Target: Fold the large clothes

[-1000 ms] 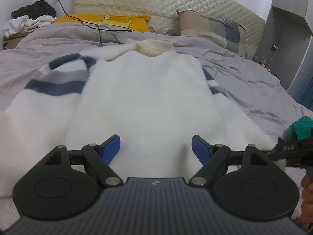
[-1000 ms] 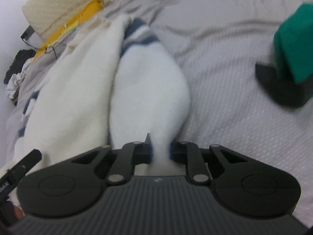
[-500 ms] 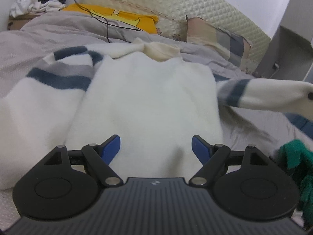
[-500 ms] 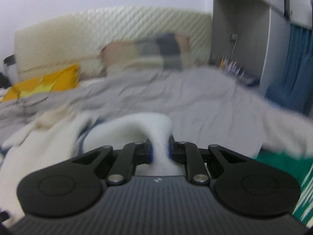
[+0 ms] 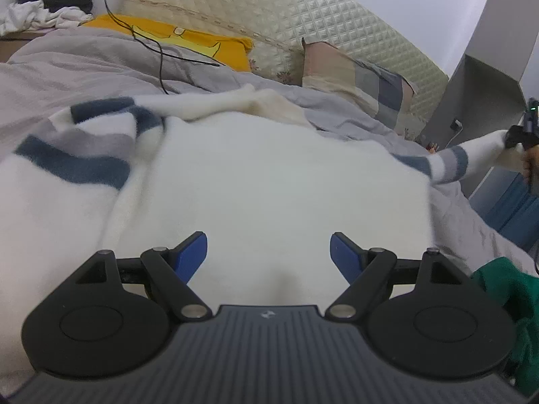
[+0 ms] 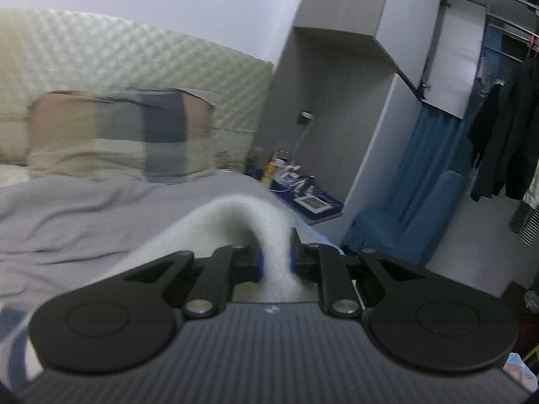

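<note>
My left gripper (image 5: 268, 252) points down at a slant, its two blue pads (image 5: 193, 252) spread wide apart with nothing pinched between them. My right gripper (image 6: 274, 257) points closer to level, its pads pressed together on a fold of white sleeve (image 6: 242, 222). From the left camera, that right gripper (image 5: 513, 139) sits far out to the side, with my right hand (image 5: 529, 165) behind it.
</note>
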Available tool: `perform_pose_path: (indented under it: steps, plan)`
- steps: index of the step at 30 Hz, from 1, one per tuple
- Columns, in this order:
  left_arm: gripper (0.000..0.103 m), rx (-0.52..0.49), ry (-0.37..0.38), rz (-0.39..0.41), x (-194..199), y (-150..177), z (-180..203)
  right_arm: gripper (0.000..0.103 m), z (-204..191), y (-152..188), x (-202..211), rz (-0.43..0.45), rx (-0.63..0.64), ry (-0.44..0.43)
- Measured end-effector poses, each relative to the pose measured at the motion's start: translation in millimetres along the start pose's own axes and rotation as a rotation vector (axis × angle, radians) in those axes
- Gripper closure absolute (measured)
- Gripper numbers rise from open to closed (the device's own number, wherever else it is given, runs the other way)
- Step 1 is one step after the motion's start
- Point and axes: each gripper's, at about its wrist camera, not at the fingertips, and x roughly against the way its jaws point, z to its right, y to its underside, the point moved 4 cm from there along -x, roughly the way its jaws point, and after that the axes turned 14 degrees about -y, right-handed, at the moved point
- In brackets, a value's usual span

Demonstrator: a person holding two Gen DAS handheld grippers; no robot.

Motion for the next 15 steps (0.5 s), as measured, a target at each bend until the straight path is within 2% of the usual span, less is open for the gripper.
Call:
perform_pose_path:
  steps: [3,5,8,13,15]
  plan:
    - [0.020,-0.031,-0.005,0.000,-13.6,-0.7,2.5,0.087,5.4,34.4,-43.3,-0.059,0.027,0.063]
    - [0.020,-0.059,-0.041,-0.011,-23.8,-1.0,3.2,0.087,13.3,67.2,-68.3,-0.123,-0.016,0.058]
    - [0.020,-0.061,-0.025,-0.040,-37.0,2.1,0.3,0.087,14.2,114.8,-94.9,-0.207,-0.056,0.036]
    - [0.020,-0.053,-0.018,-0.092,-52.1,6.3,-5.7,0.085,20.0,182.8,-117.2,-0.359,-0.180,-0.001]
    - [0.020,-0.044,-0.013,-0.100,-52.6,7.2,-8.1,0.083,21.1,190.7,-107.6,-0.372,-0.225,-0.018]
